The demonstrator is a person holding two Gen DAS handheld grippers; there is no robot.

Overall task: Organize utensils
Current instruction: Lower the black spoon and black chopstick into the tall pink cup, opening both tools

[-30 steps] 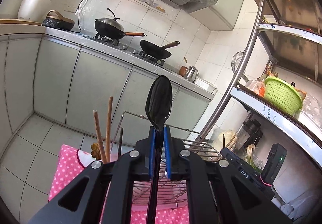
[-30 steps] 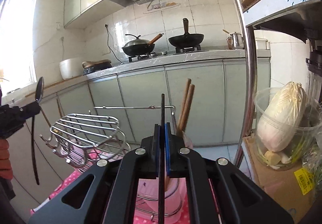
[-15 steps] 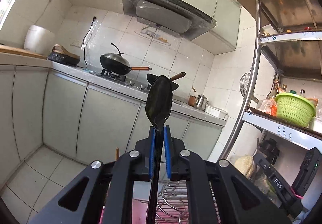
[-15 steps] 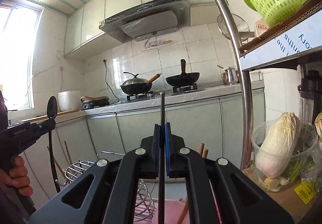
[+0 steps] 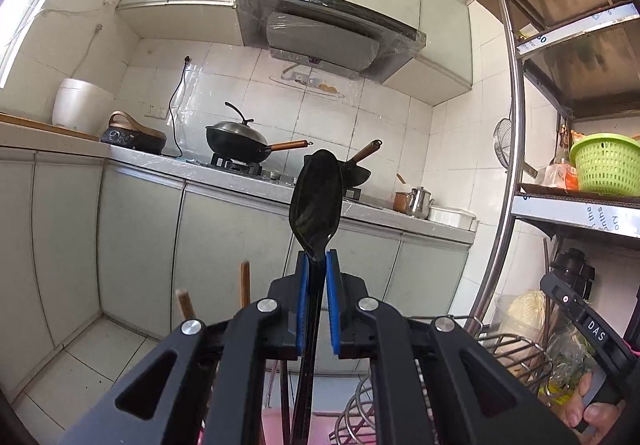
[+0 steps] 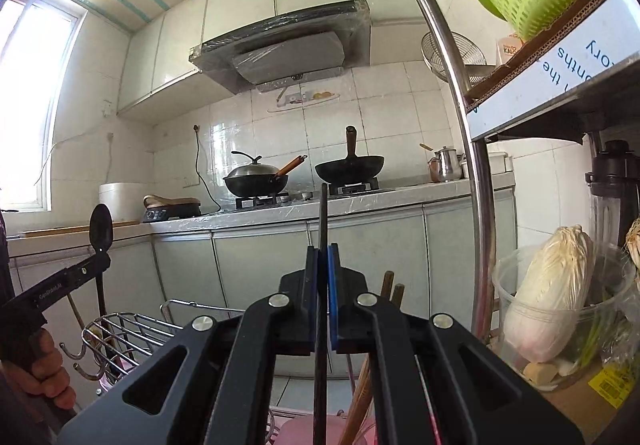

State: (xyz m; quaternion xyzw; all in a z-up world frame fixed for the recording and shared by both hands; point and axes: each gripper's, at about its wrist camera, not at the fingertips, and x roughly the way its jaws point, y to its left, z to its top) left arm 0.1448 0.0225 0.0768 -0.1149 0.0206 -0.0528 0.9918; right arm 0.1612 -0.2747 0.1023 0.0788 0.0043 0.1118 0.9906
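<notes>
My left gripper (image 5: 316,265) was clenched on a black spoon (image 5: 316,201), held upright by its neck, bowl above the blue pads (image 5: 303,285) and handle hanging below. My right gripper (image 6: 322,261) was clenched on a thin black chopstick (image 6: 323,213), also upright, its tip rising above the jaws. Both stood above a wire rack (image 6: 132,329) on pink cloth (image 6: 304,431); wooden chopsticks (image 6: 390,293) stood just beside the right gripper. A hand (image 6: 46,373) gripped the left tool.
</notes>
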